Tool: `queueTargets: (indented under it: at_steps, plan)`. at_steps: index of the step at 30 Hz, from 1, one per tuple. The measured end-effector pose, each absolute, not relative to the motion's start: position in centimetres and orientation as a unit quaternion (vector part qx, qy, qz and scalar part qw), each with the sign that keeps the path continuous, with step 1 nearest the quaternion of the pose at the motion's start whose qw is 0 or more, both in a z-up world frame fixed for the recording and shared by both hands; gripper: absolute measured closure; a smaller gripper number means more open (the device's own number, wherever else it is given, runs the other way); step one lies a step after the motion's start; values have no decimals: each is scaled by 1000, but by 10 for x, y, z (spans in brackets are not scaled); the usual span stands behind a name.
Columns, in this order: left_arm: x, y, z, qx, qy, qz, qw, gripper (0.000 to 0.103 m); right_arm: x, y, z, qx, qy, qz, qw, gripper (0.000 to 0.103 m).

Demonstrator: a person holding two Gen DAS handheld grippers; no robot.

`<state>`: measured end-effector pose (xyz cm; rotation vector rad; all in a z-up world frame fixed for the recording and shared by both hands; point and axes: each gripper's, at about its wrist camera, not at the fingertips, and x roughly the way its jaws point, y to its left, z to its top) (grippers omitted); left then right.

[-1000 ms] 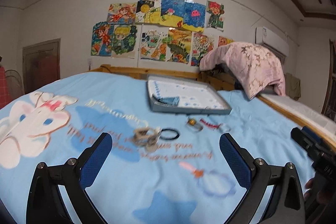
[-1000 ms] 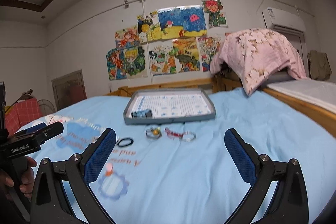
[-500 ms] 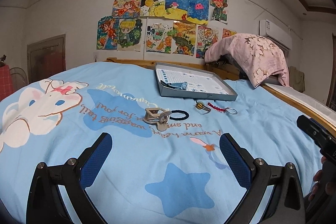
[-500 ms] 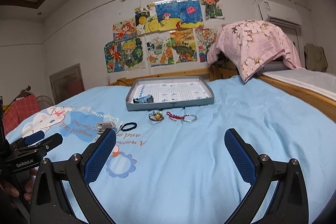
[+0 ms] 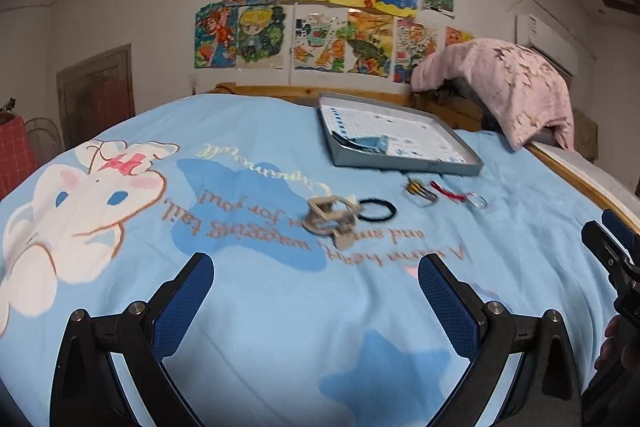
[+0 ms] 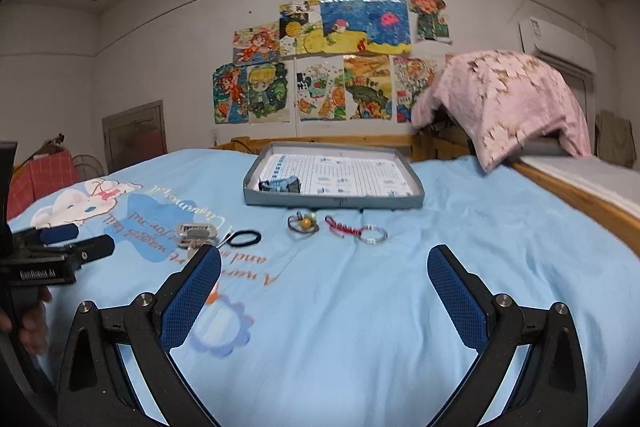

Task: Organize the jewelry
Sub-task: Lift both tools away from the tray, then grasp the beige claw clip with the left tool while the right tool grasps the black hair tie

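On the blue bedspread lie a beige hair claw clip (image 5: 330, 217), a black hair tie (image 5: 376, 209), a ring with a yellow bead (image 5: 420, 189), and a red braided cord with a clear ring (image 5: 460, 195). Behind them a grey tray (image 5: 400, 167) holds a blue item (image 5: 370, 143). My left gripper (image 5: 316, 291) is open and empty, just short of the clip. My right gripper (image 6: 324, 287) is open and empty, short of the bead ring (image 6: 304, 223) and red cord (image 6: 352, 229). The clip (image 6: 196, 235), tie (image 6: 244, 238) and tray (image 6: 334, 201) show there too.
A pink blanket (image 6: 508, 107) is draped over the wooden bed frame (image 6: 580, 203) at the right. The left gripper (image 6: 48, 259) shows in the right wrist view; the right gripper (image 5: 616, 267) shows in the left wrist view. Drawings (image 6: 332, 59) cover the back wall.
Both grippers pulled back and tilted, then moved forward again toward the items. Nothing was picked up; the items have not moved.
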<state>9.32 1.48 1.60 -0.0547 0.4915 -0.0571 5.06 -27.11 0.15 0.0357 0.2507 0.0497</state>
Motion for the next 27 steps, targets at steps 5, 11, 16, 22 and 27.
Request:
queueTargets:
  at_steps: [5,11,16,22,27]
  plan:
    - [130,25,27,-26,244,-20,969,0,82,-271,15,20,106,40,993,2]
    - [181,34,27,-42,251,-12,967,0,142,-257,28,21,104,42,993,2]
    - [213,38,14,-49,258,-20,965,0,187,-242,19,37,127,72,989,3]
    - [231,42,-8,-78,285,-55,954,16,224,-219,-5,33,157,100,982,33]
    - [240,35,-26,-80,316,-89,941,37,237,-206,-26,22,184,129,974,47]
